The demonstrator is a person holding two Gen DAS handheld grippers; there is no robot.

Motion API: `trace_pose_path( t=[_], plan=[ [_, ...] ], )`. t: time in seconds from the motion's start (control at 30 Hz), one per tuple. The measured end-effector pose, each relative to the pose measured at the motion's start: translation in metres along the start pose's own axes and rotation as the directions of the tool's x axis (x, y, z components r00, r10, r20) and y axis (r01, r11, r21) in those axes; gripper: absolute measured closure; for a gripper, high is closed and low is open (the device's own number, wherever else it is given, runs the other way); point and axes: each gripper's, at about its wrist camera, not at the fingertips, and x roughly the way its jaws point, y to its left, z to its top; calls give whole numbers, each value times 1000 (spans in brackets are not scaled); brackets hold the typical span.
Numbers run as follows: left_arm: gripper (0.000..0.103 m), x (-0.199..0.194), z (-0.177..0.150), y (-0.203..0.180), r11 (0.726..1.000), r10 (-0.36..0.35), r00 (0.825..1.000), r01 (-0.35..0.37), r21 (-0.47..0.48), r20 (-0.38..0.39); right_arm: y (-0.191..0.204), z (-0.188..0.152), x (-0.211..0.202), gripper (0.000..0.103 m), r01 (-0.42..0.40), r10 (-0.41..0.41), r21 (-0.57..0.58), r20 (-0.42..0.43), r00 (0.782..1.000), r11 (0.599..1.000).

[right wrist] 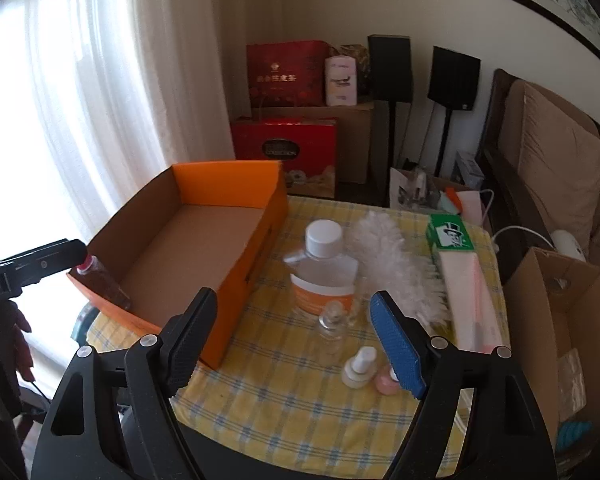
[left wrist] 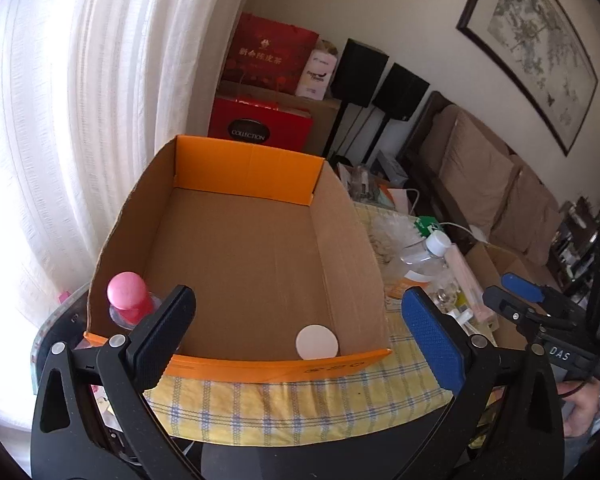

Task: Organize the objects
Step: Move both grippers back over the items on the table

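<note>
Both my left gripper [left wrist: 300,332] and right gripper [right wrist: 300,340] stand empty, jaws apart; pink-capped bottle [left wrist: 127,300] stands in the cardboard box [left wrist: 340,216] near corner, sorted.

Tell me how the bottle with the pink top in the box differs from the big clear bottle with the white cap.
The pink-capped bottle stands inside the cardboard box, in a near corner; the white-capped bottle stands outside it on the checked tablecloth. The pink-capped bottle has a rounded pink top; the white-capped bottle has a flat white cap and an orange label band. The white-capped bottle looks broader. Both are clear, upright and ungripped.
</note>
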Motion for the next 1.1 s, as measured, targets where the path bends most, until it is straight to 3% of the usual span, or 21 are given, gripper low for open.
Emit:
trace_pose_path(
  t=[0.13, 0.4, 0.83, 1.1],
  plan=[
    [0, 3, 0, -16, 998, -60, 998, 60, -14, 7, -32, -6, -10, 23, 81, -81, 35, 13, 997, 996],
    [0, 25, -3, -57, 991, -130, 990, 131, 31, -47, -83, -17, -25, 21, 139, -142, 122, 18, 990, 983],
    [0, 61, -26, -136, 962, -110, 990, 129, 239, -93, -131, -36, -15, 21, 201, -200, 166, -22, 980, 966],
    [1, 90, -33, -168, 945, -90, 991, 117, 306, -103, -154, -43, 7, 21, 197, -188, 186, -63, 980, 963]
  ],
)
